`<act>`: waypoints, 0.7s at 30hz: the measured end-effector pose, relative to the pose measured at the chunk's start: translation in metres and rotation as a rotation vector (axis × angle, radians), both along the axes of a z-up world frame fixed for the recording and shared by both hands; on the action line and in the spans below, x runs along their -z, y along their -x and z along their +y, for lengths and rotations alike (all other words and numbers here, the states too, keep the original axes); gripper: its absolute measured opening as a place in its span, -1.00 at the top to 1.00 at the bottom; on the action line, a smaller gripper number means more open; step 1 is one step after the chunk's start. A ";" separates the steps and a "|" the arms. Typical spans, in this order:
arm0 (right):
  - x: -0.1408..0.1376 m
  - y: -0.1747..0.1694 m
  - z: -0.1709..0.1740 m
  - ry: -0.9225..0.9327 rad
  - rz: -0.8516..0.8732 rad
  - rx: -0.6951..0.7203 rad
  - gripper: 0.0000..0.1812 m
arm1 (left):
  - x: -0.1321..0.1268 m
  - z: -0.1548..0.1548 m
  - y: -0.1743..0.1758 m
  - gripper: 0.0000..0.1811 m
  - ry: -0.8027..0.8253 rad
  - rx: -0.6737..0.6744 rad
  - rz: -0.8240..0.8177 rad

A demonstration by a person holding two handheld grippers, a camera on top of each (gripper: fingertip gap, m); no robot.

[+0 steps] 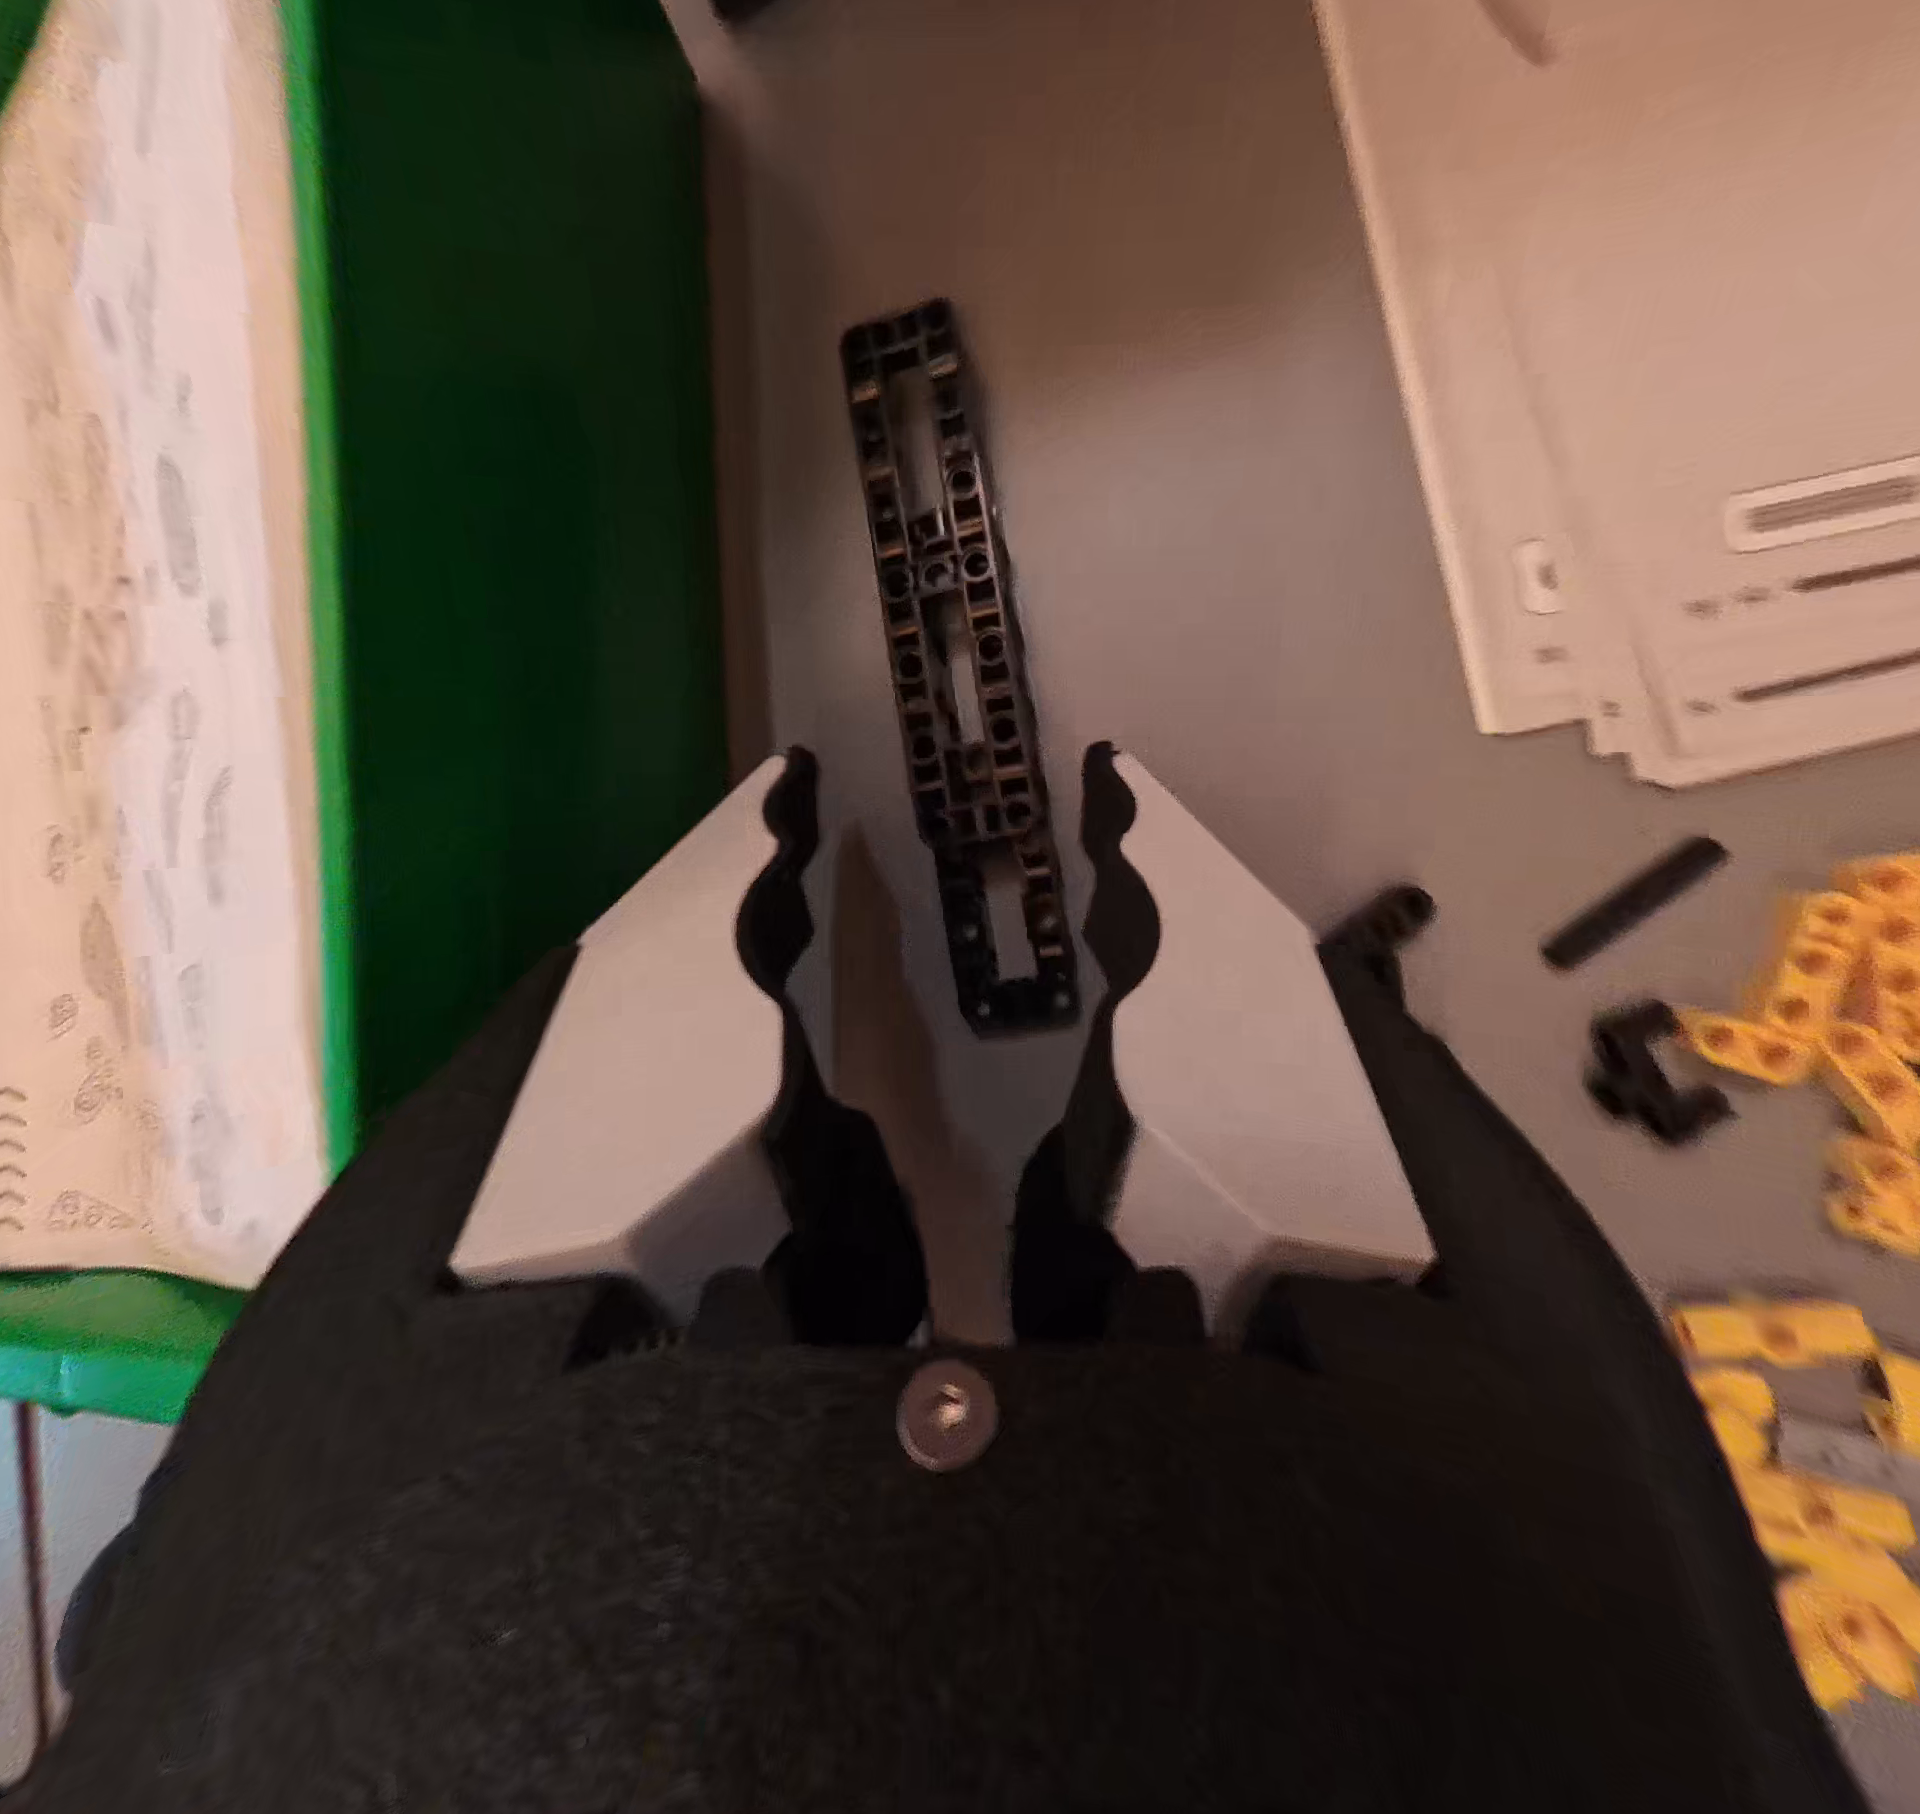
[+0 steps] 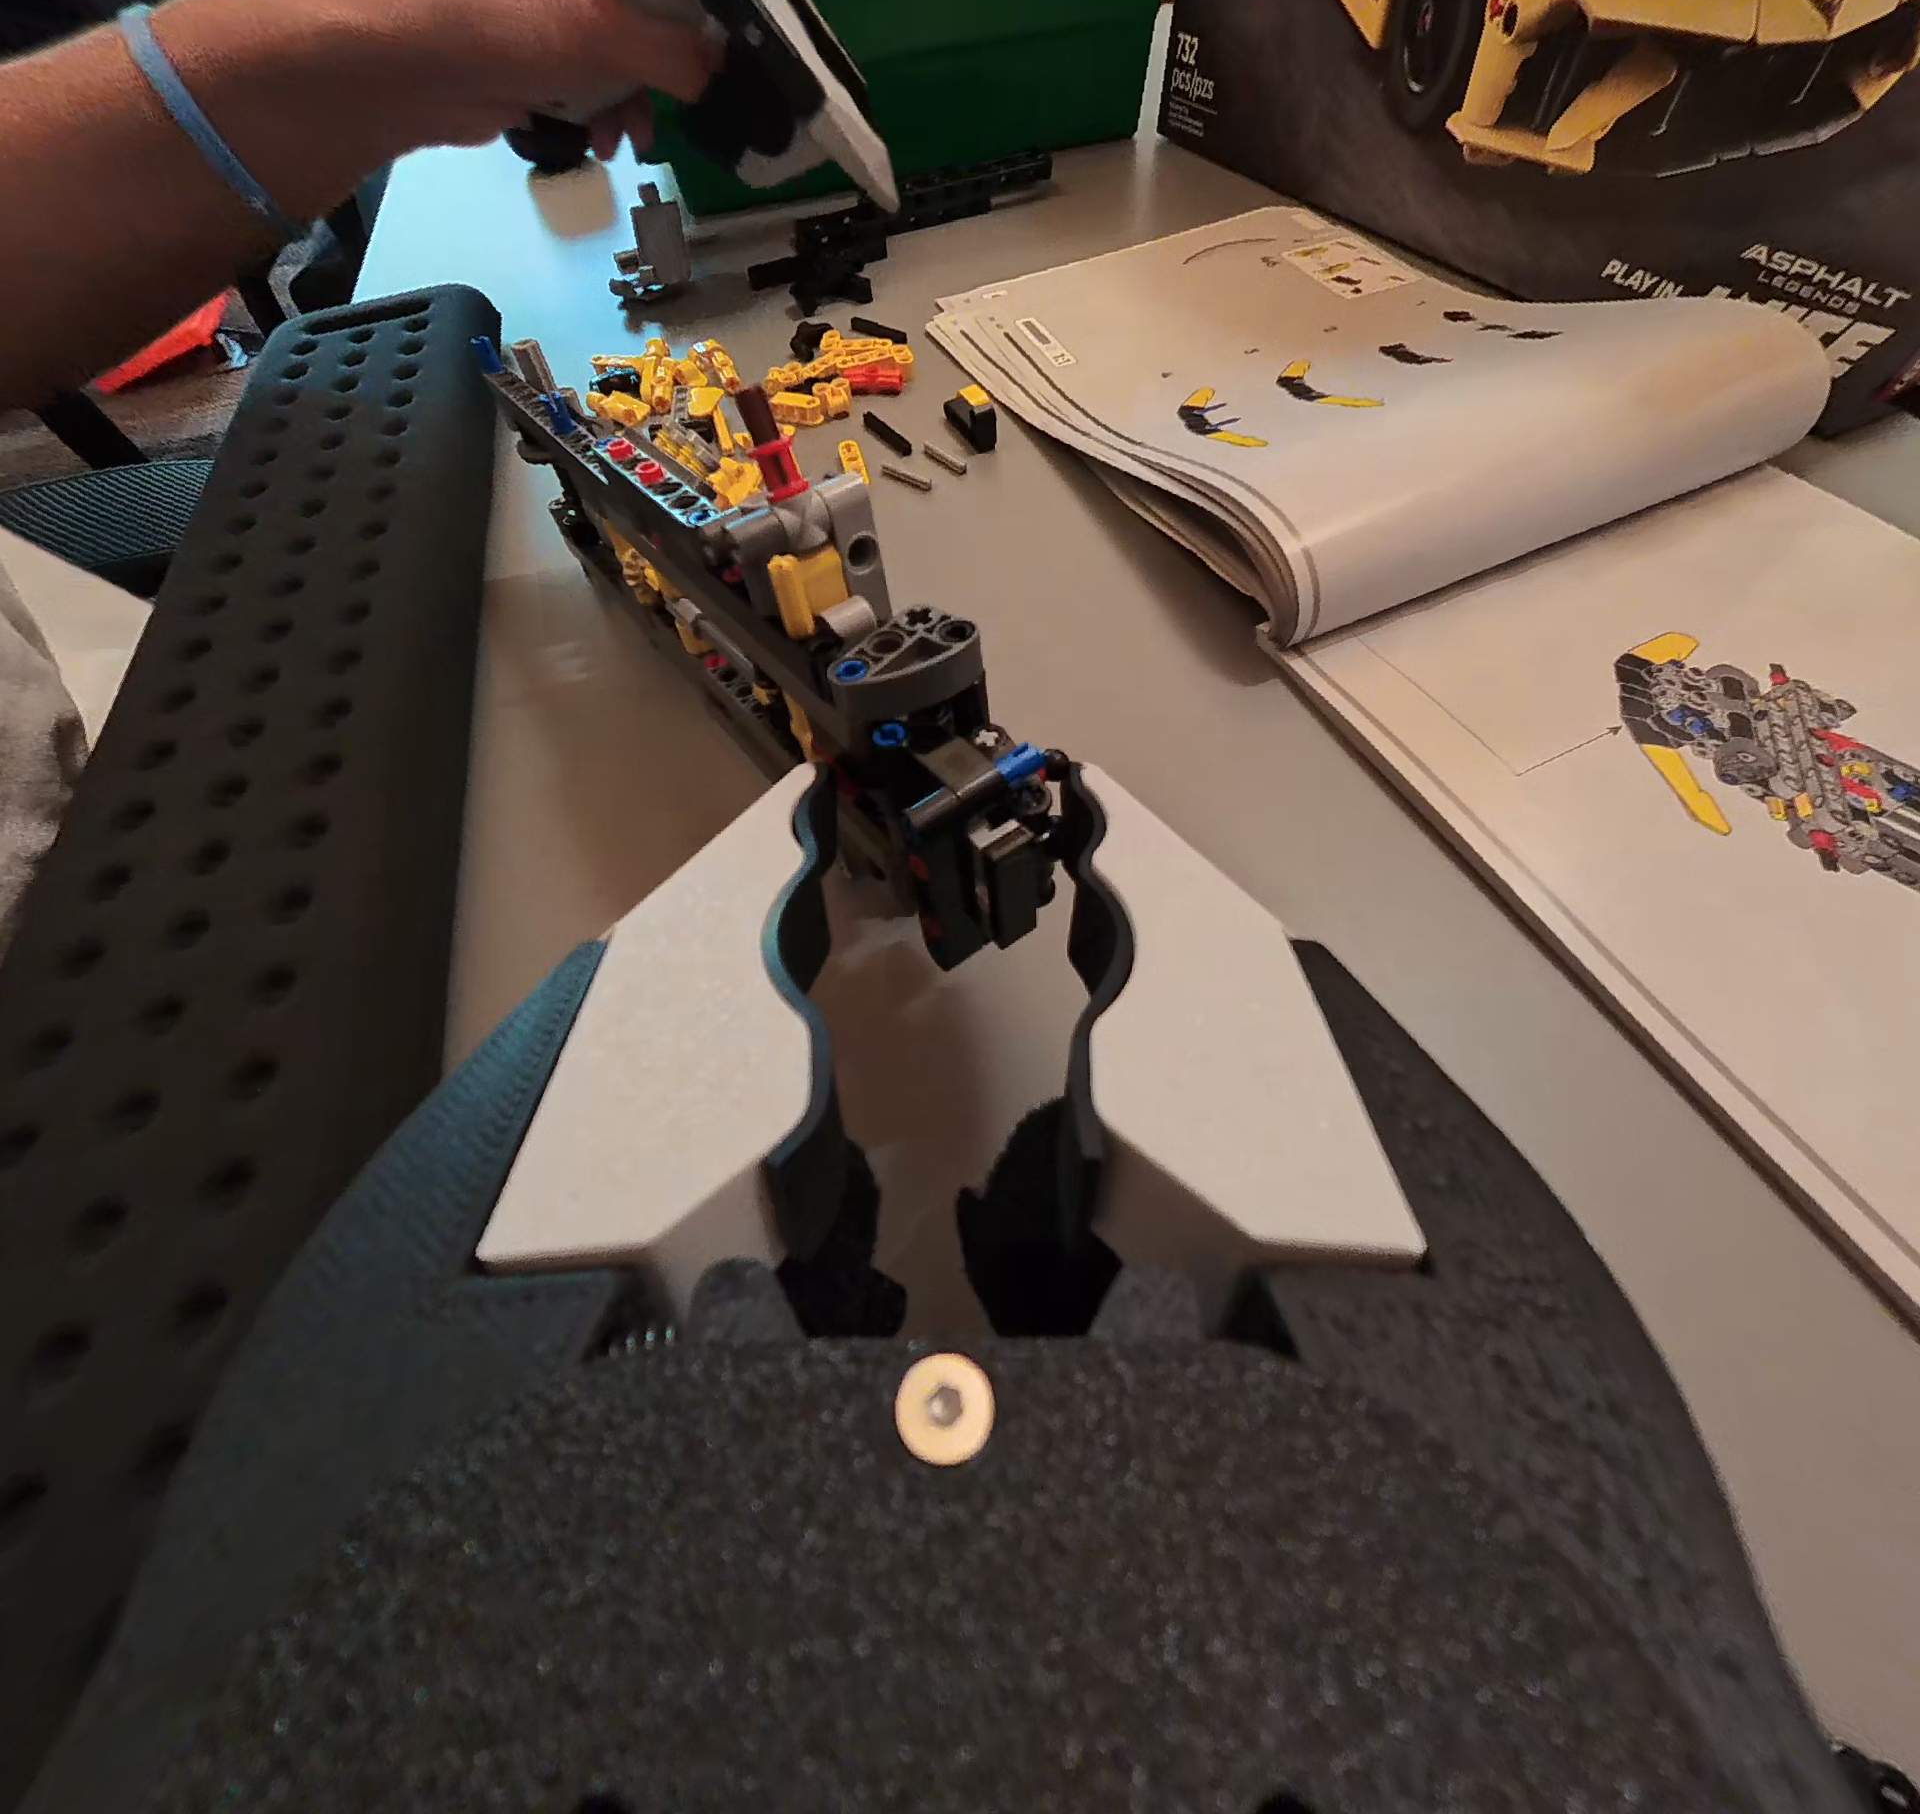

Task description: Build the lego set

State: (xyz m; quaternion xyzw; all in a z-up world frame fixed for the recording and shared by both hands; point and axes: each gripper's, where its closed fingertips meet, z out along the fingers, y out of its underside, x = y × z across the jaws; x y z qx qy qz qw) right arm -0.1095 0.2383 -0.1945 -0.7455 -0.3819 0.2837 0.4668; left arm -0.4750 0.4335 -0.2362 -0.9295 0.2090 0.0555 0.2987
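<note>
Near the tabletop's front edge, right tool has its jaws around the end of the half-built chassis; whether it is truly gripping I cannot tell. Left tool, empty and parted wide, hovers over the long black frame piece lying flat near the green bin at the far edge. Loose yellow parts sit mid-tabletop, with the open manual on the right side. Risks, as I judge them: left tool lands off-centre and skids the flat frame away, or the chassis pivots in the right tool since only its end is held.
</note>
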 end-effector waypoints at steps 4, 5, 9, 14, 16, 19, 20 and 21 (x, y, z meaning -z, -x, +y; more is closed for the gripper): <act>0.000 -0.003 -0.003 -0.003 0.004 0.011 0.53 | 0.011 0.009 -0.001 0.38 0.013 -0.045 0.009; 0.000 -0.003 -0.003 -0.004 0.005 0.012 0.53 | 0.011 0.009 0.001 0.48 0.015 -0.048 0.013; 0.000 -0.004 -0.004 -0.002 0.000 0.010 0.53 | 0.014 0.005 -0.002 0.73 0.041 -0.017 -0.007; 0.000 -0.004 -0.005 -0.001 -0.001 0.006 0.54 | -0.001 0.000 -0.004 0.73 0.059 0.042 -0.047; 0.000 -0.004 -0.006 -0.001 -0.001 0.006 0.54 | -0.014 -0.002 -0.007 0.73 0.024 0.111 0.003; 0.000 -0.004 -0.006 -0.001 -0.003 0.005 0.54 | -0.043 -0.012 -0.049 0.73 -0.044 0.338 -0.013; 0.000 -0.004 -0.007 -0.002 -0.004 0.004 0.54 | -0.051 -0.020 -0.077 0.73 -0.057 0.456 -0.055; 0.000 -0.004 -0.007 -0.003 -0.006 0.004 0.54 | -0.058 -0.035 -0.110 0.74 -0.057 0.600 -0.108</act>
